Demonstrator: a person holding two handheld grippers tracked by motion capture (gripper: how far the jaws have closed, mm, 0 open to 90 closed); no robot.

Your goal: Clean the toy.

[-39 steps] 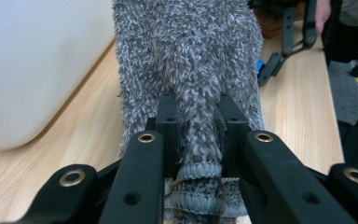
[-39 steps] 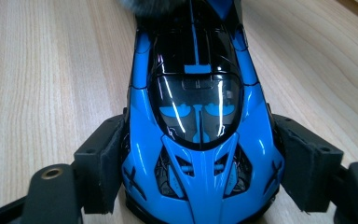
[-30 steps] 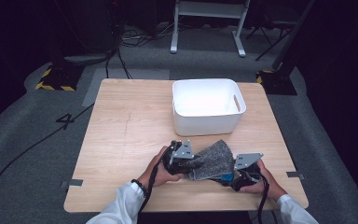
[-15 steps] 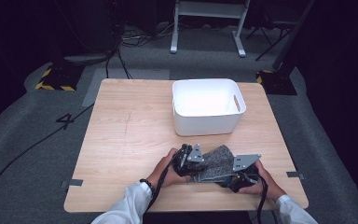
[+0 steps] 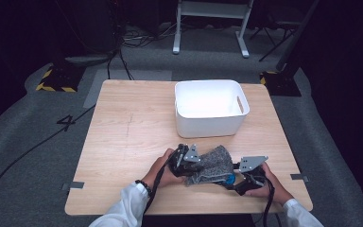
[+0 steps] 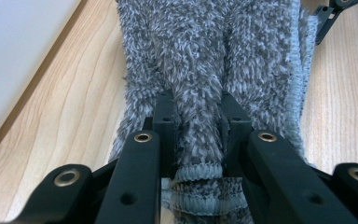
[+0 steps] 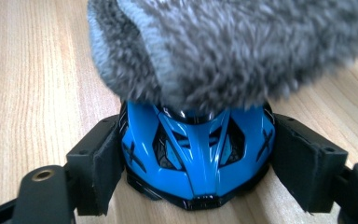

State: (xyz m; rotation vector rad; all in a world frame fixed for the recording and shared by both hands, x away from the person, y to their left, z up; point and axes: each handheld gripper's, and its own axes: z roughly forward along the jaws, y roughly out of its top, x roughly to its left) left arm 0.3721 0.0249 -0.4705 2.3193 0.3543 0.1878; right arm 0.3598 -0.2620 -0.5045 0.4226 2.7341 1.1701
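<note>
Draping over the blue toy car [image 7: 196, 158], the grey cloth [image 5: 212, 163] hides its far end; the right gripper [image 7: 196, 163] clamps the car, while the left gripper [image 6: 198, 140], pinching a cloth fold, has shifted rightward.

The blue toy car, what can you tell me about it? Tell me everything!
The blue toy car is shiny plastic with black lines, vent shapes and an X mark on each side. It sits on the wooden table, nose toward the camera. The right tool squeezes it from both sides with its black pads. A fluffy grey cloth lies over its back half, hiding the rest. In the high view a bit of blue peeks out.
</note>
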